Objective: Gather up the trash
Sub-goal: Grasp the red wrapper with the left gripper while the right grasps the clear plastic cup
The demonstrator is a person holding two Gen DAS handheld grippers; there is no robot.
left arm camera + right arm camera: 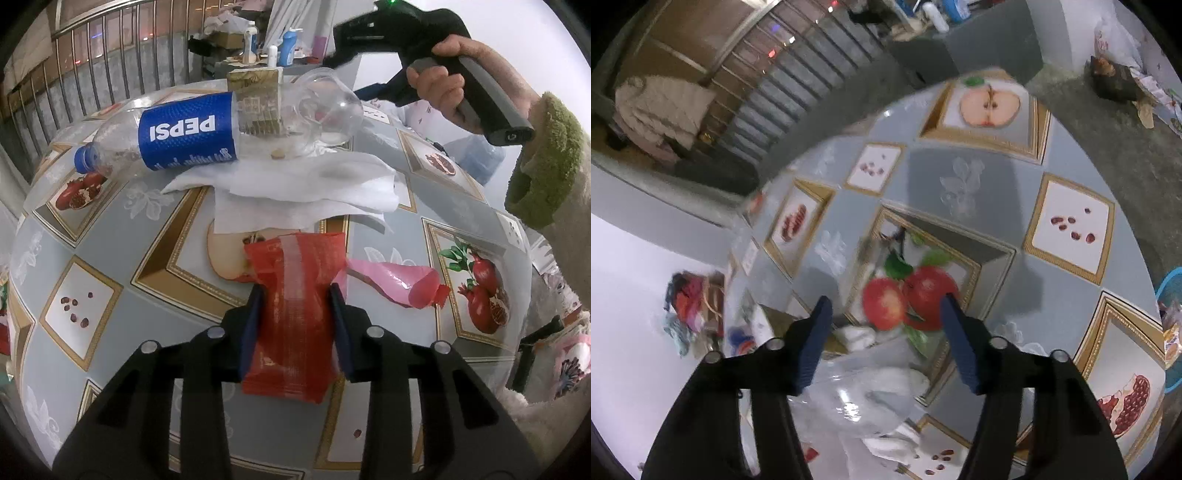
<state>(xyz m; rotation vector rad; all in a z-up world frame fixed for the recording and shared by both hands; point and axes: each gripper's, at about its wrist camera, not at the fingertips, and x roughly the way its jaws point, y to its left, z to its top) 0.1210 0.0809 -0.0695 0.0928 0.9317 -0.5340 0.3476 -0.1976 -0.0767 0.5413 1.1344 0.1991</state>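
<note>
My left gripper is shut on a red wrapper and holds it just over the table. A pink wrapper lies to its right. Beyond lie white tissues, an empty Pepsi bottle on its side, a small gold box and a clear plastic cup. My right gripper is seen from behind, above the far edge. In the right wrist view my right gripper is open and empty above the table, over the clear plastic and tissue.
The round table has a fruit-patterned cloth. A metal railing stands behind it. A cluttered shelf with bottles stands at the back. A blue basket sits on the floor at right.
</note>
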